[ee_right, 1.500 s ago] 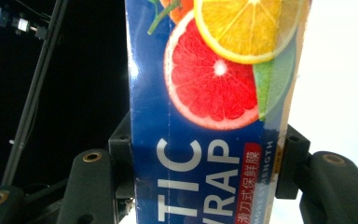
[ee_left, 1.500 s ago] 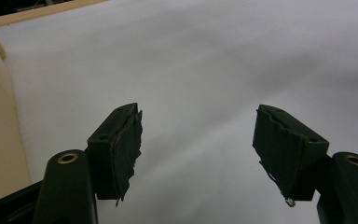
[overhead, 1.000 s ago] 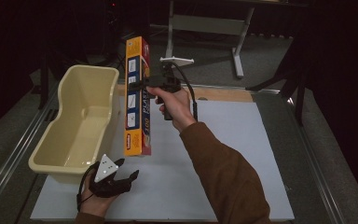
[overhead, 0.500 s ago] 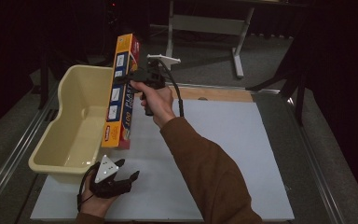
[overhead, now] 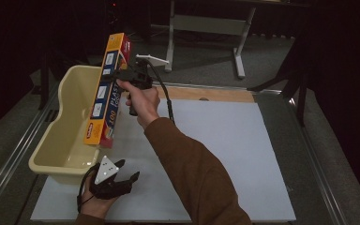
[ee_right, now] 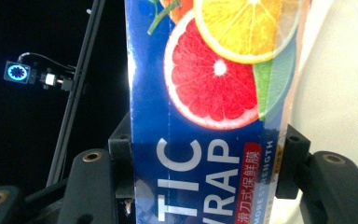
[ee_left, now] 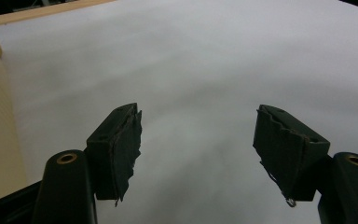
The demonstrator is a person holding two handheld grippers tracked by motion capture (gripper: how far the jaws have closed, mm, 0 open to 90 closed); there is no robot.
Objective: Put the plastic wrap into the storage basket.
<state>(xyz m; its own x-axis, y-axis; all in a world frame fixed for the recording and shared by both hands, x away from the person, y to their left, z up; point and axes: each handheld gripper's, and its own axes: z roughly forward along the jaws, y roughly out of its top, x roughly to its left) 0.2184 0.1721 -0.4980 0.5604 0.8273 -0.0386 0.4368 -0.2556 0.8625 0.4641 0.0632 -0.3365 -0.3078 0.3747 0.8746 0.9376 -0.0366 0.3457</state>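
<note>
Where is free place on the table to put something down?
The white mat is bare from the sleeve to its right edge. It is crowded at the left: yellow tub, plastic wrap box in the right claw, left claw.

Plastic wrap box [ee_right: 209,116] reading "TIC WRAP", Chinese characters "滑刀式保鲜膜", "100" on its side

plastic wrap box [overhead: 107,89] | long, orange-blue; tilted, lifted | over cream tub [overhead: 70,136]; clamped by right tool [overhead: 120,75]
</note>
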